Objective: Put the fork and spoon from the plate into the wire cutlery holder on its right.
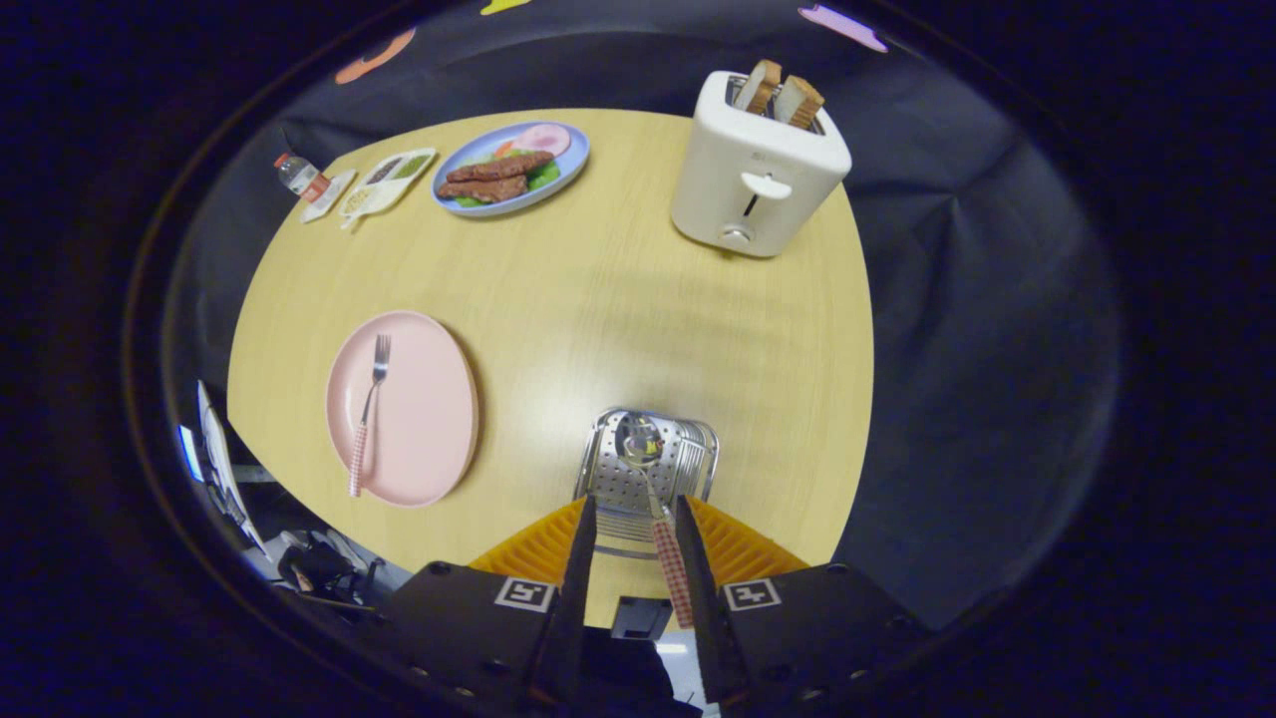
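One piece of cutlery, the fork (pixel 367 409), lies on the pink plate (pixel 429 399) at the left of the frame, its checked handle reaching over the plate's near rim; the spoon (pixel 653 489) is at the lower centre, its bowl over the wire cutlery holder (pixel 643 469), its checked handle running back between the fingers of the tool (pixel 638 529); the fingers stand a little apart, the handle lies against the right one, and I cannot tell if both press on it. At the upper right of the worktop (pixel 598 299) stands a toaster (pixel 758 165); at the upper left, a blue plate with food (pixel 510 168). My judgement: if the spoon is let go while tilted, its bowl may catch on the holder's rim and slide out; a hard push could shift or tip the light holder.
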### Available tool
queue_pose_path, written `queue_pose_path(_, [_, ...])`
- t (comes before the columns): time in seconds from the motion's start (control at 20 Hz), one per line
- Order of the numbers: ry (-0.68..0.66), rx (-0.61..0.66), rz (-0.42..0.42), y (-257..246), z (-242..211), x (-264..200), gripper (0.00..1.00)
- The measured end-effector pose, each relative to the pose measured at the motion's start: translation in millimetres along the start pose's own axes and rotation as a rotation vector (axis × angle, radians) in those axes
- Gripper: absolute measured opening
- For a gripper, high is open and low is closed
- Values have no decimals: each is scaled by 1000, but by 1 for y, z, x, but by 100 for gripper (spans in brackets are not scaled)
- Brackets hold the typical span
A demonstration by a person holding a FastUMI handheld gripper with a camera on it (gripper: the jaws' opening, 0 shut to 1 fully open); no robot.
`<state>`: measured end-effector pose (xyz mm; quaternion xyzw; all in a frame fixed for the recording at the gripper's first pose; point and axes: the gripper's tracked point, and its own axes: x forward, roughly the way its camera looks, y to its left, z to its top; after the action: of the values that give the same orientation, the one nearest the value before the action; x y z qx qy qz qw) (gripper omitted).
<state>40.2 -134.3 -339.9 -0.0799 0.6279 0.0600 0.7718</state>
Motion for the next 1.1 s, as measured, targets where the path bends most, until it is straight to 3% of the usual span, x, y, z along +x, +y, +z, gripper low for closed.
queue_pose_path(0.15, [-117,13,-10,7,7,-15,58])
queue_pose_path(0.4, [-321,-4,-28,31,18,-44,64])
queue_pose_path(0.6, [-367,-33,28,70,9,-48,78])
queue_pose_path(0.8, [-429,-71,23,99,7,-45,94])
queue_pose_path(1.1, [-519,-48,38,156,7,-37,96])
